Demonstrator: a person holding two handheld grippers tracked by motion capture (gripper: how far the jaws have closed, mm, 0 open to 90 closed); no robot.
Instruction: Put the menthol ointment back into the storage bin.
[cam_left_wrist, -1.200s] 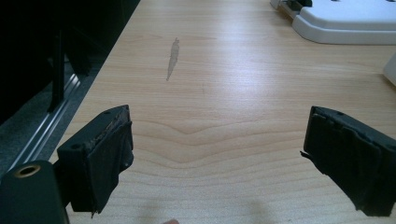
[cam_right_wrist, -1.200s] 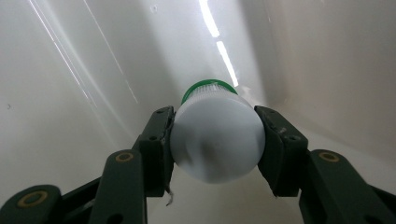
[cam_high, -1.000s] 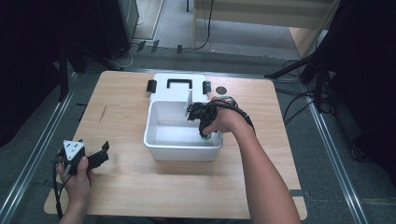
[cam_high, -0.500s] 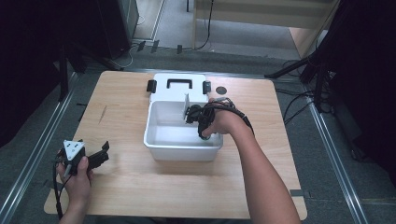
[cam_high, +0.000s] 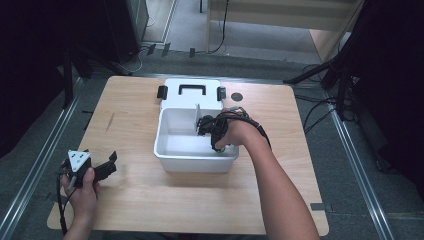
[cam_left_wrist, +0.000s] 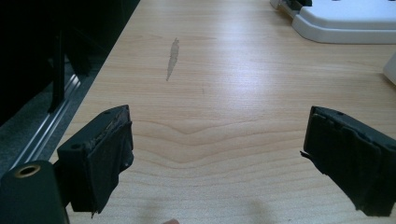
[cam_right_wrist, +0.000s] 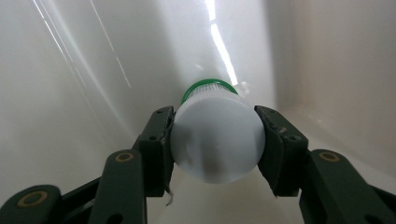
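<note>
The right gripper (cam_right_wrist: 215, 140) is clenched on a white bottle with a green cap (cam_right_wrist: 217, 135), one jaw pressing each side of its body. The bottle sits low inside the white bin (cam_high: 170, 150), its cap pointing toward the bin's wall. In the high view the right gripper (cam_high: 212, 127) is down in the bin's right part, and the hand above it hides the bottle. An upright divider (cam_high: 197, 117) stands in the bin just left of that gripper. Behind the bin lies its white lid (cam_high: 192, 97) with a black handle and black clips at both ends, and a small dark round spot (cam_high: 237, 96) shows on the table (cam_high: 135, 195) just right of the lid.

The left gripper (cam_high: 97, 170) rests near the table's front left corner, well apart from the bin. Its jaws stand wide open over bare wood in the left gripper view (cam_left_wrist: 215, 158), with nothing between them. A grey scuff (cam_left_wrist: 173, 58) marks the wood ahead of it, and the lid's edge (cam_left_wrist: 345, 23) is cut off at the top right.
</note>
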